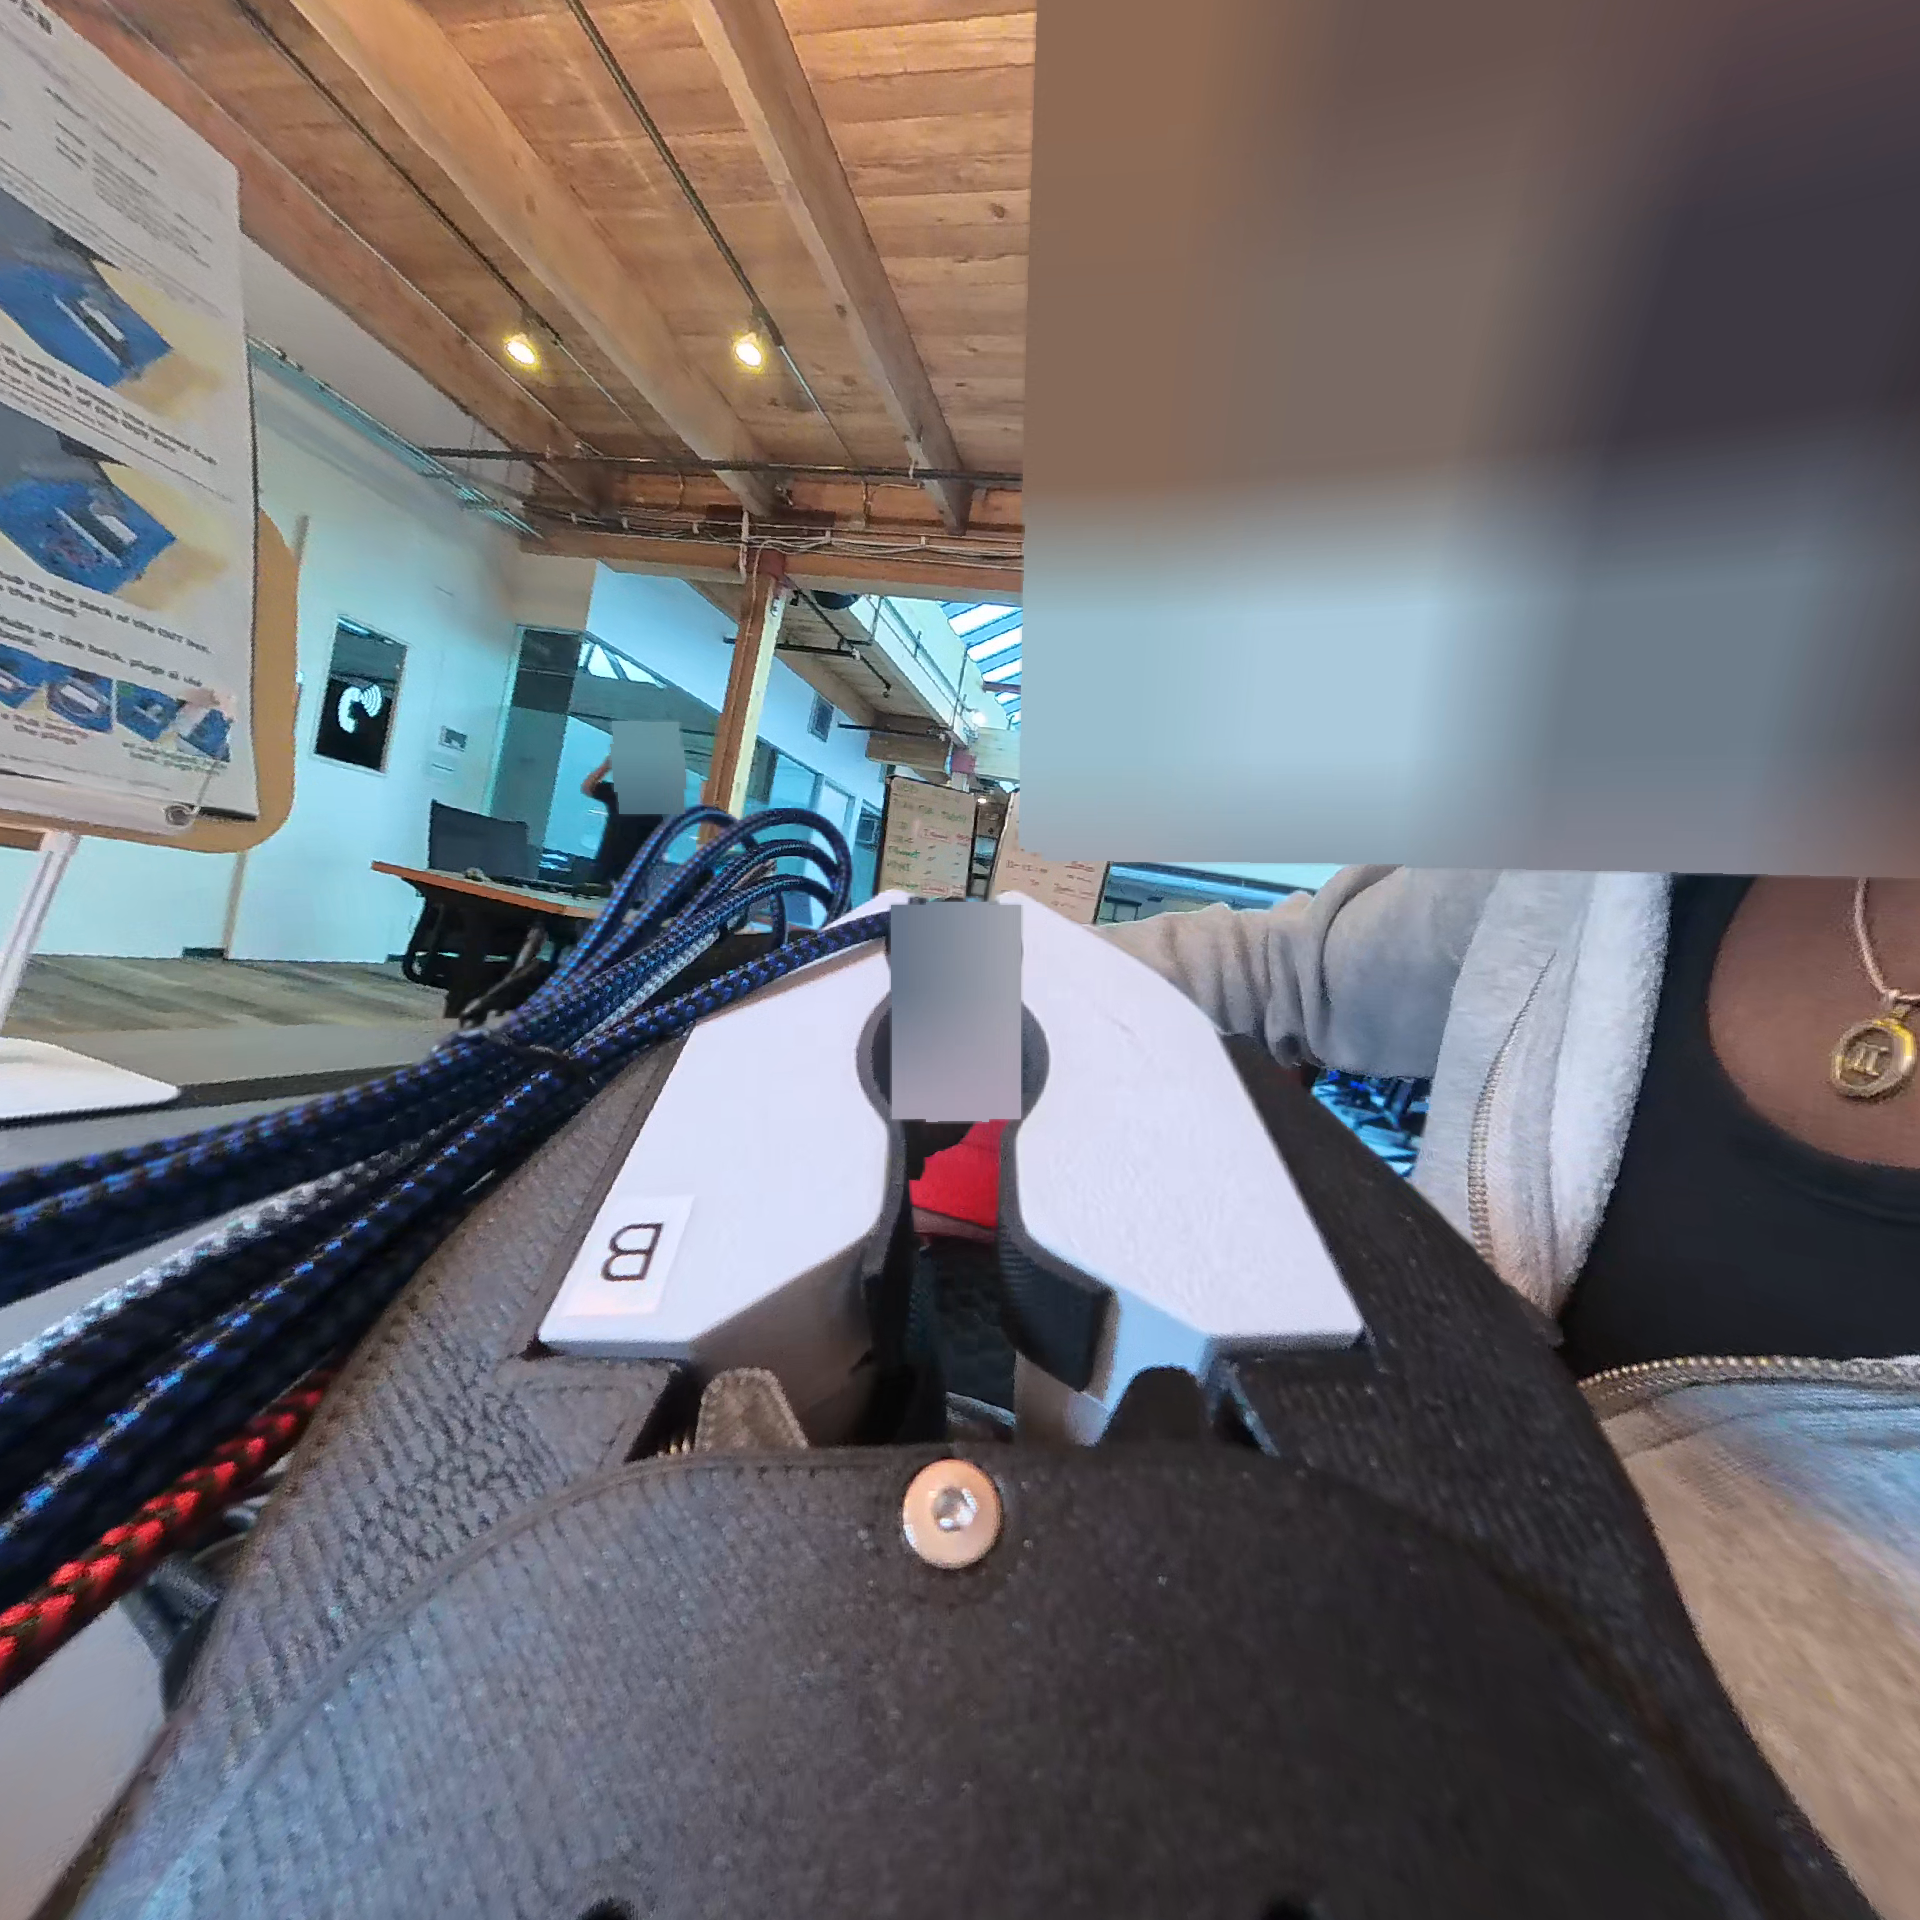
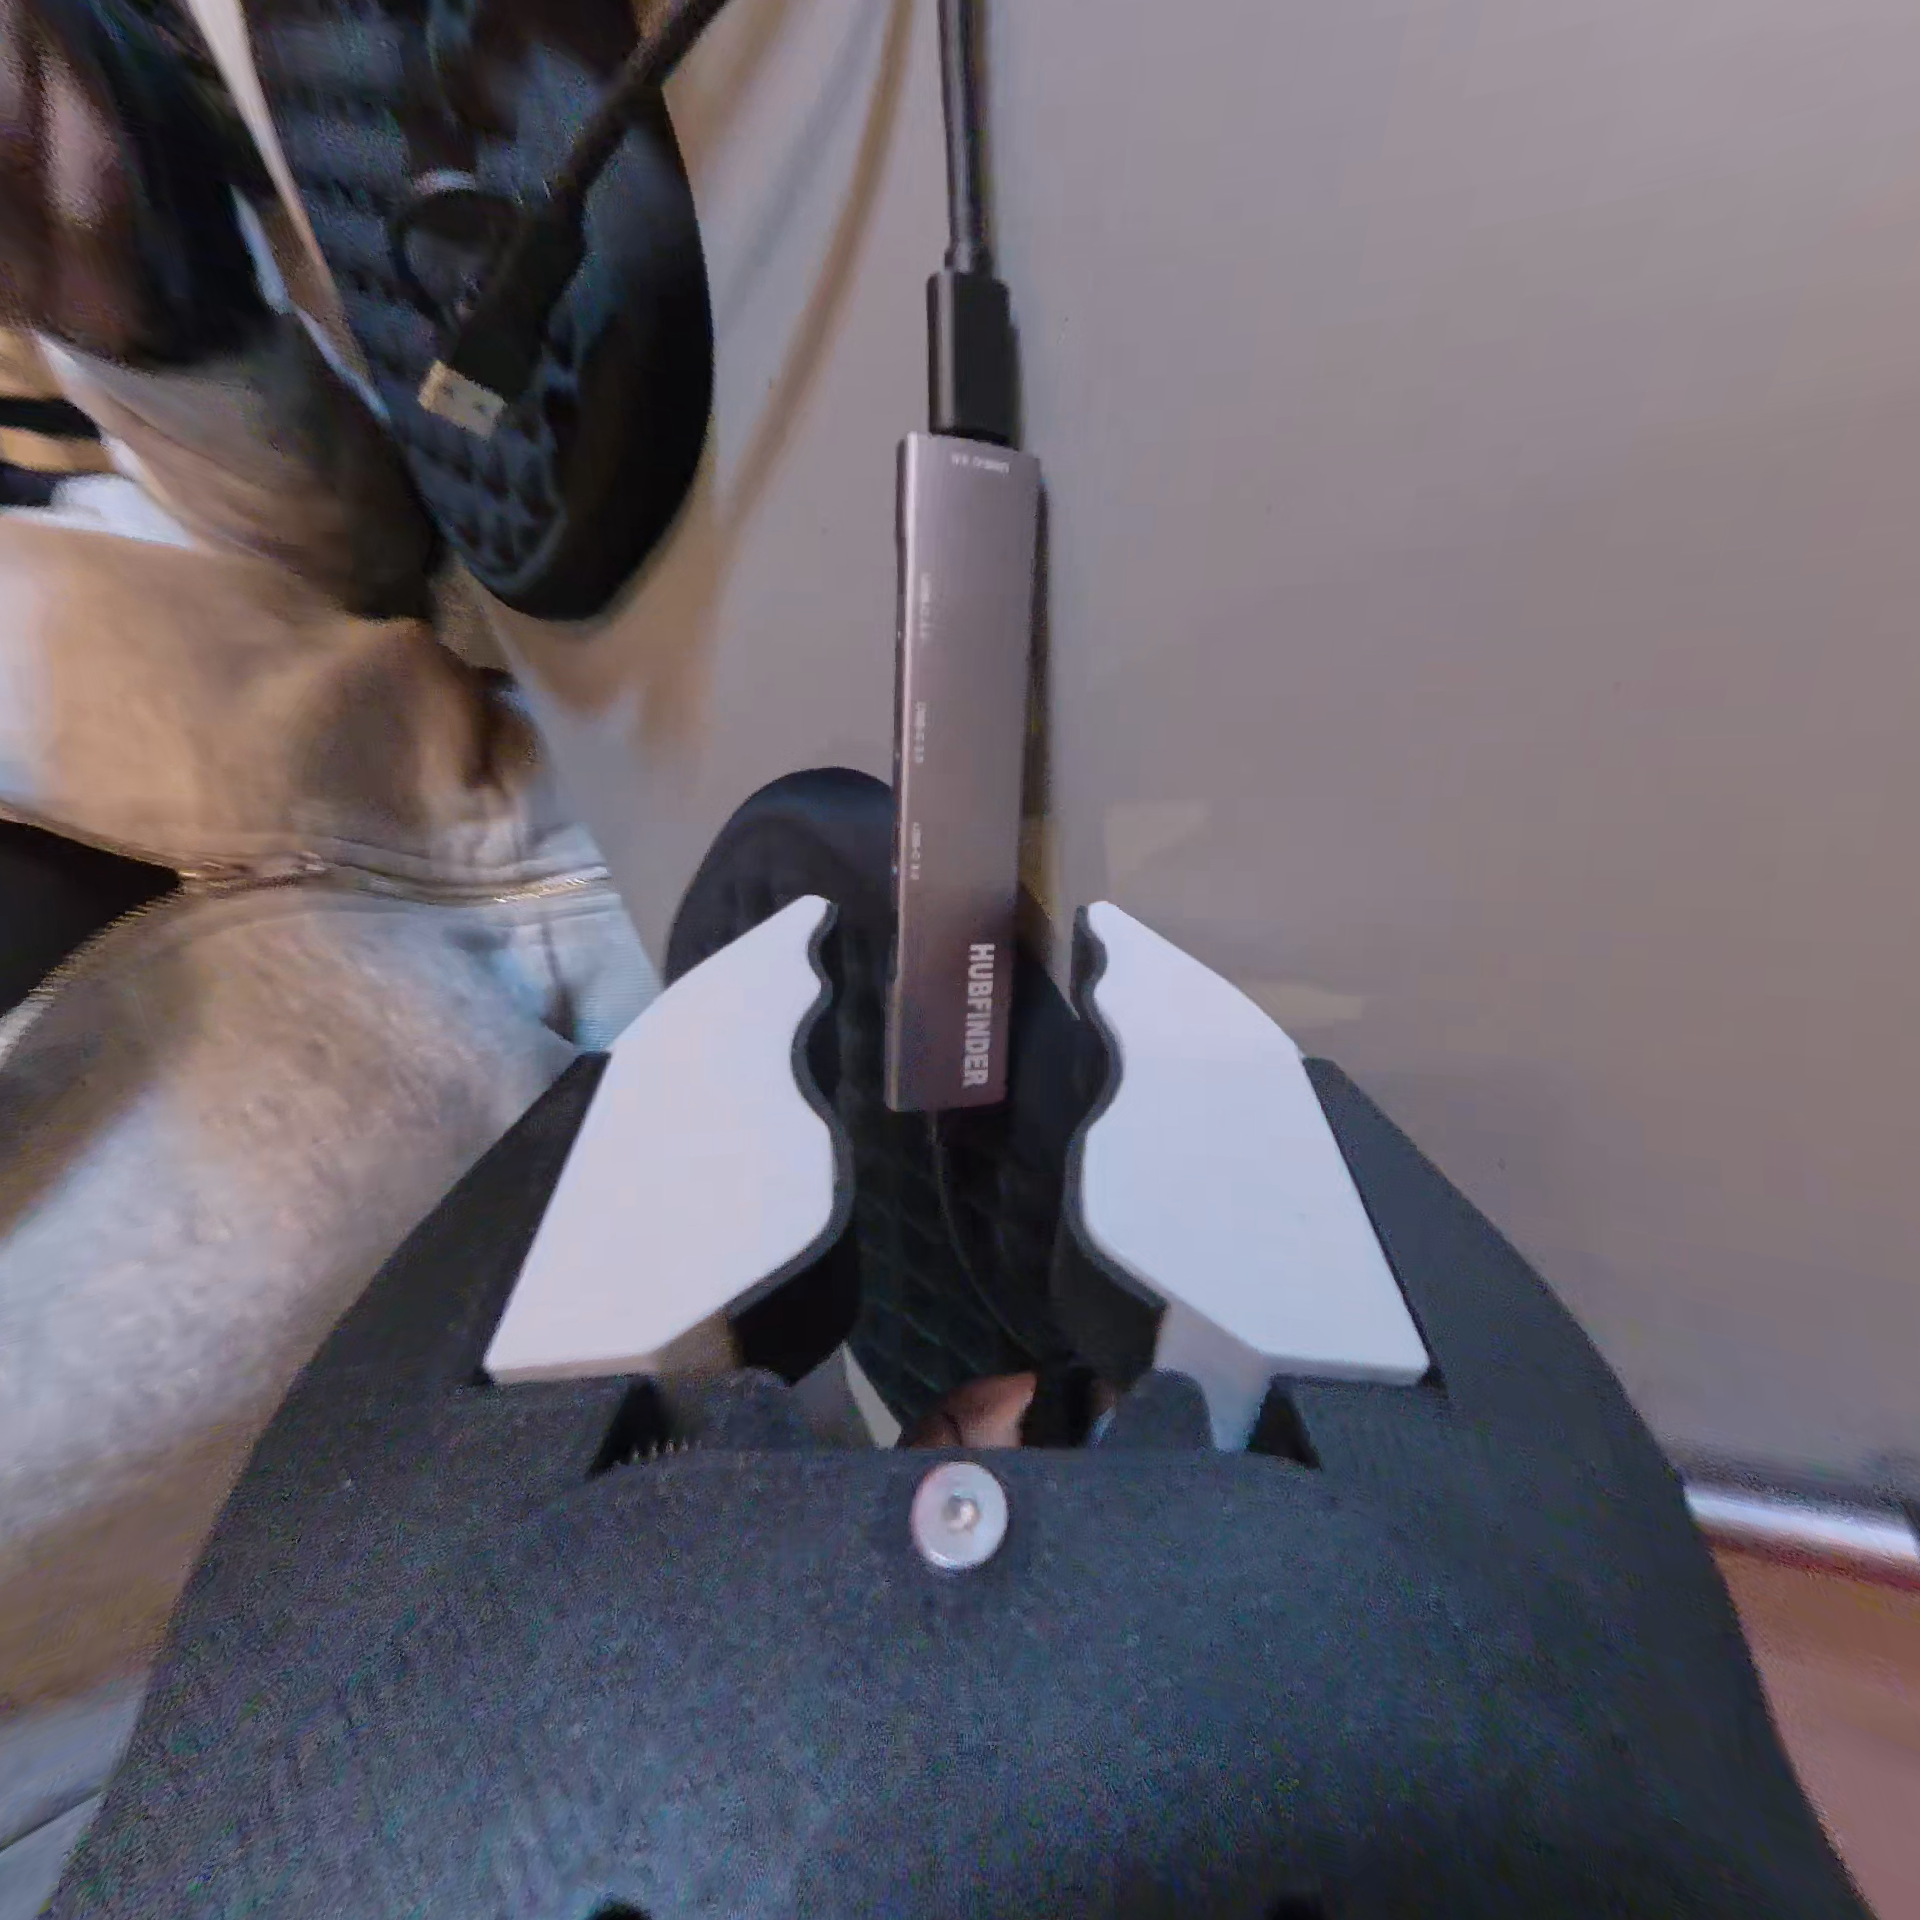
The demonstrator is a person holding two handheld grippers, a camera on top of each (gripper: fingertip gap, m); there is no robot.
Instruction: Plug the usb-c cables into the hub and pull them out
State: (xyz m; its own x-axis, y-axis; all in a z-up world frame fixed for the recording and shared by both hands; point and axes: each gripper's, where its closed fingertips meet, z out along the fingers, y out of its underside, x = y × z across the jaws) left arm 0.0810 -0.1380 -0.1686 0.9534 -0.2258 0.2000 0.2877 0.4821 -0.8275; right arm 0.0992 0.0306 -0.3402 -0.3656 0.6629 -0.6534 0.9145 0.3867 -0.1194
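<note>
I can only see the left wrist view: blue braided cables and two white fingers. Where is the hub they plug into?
Observer: The right wrist view shows it: a slim grey hub, lengthwise between the fingers of the right gripper.
Operator: Is it being squeezed?
Observer: No, those jaws stand open, with a gap on each side of the hub.
Operator: Anything plugged in?
Observer: One black cable, at the hub's far end.
</note>
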